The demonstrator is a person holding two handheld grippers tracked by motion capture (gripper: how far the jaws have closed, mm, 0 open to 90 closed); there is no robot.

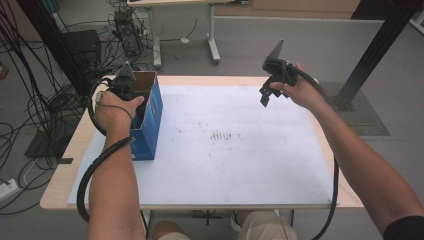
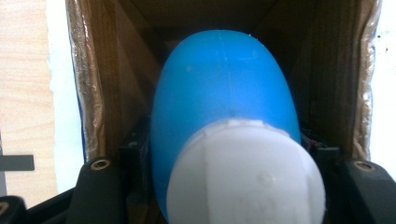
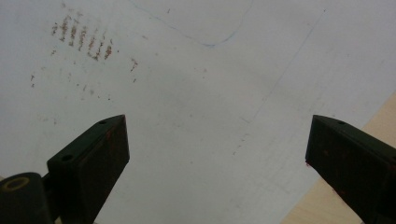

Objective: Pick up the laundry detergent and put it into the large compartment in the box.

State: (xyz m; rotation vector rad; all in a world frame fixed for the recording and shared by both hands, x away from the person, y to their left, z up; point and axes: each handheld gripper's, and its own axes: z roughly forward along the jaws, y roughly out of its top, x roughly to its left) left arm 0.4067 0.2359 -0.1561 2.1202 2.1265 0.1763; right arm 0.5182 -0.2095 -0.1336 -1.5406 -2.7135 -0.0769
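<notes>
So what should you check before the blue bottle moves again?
1. Bottle between the left tool's jaws: ok. The blue bottle with its white cap sits between them, one jaw at each side.
2. Bottle inside the box: ok. The brown inner walls of the blue box rise on both sides of it.
3. Firm grip: cannot tell. The contact points are hidden behind the bottle.
4. Right tool free: ok. Its jaws stand wide apart with nothing between them, above the white mat.
5. Box steady on the table: cannot tell. Nothing is seen holding it.
</notes>
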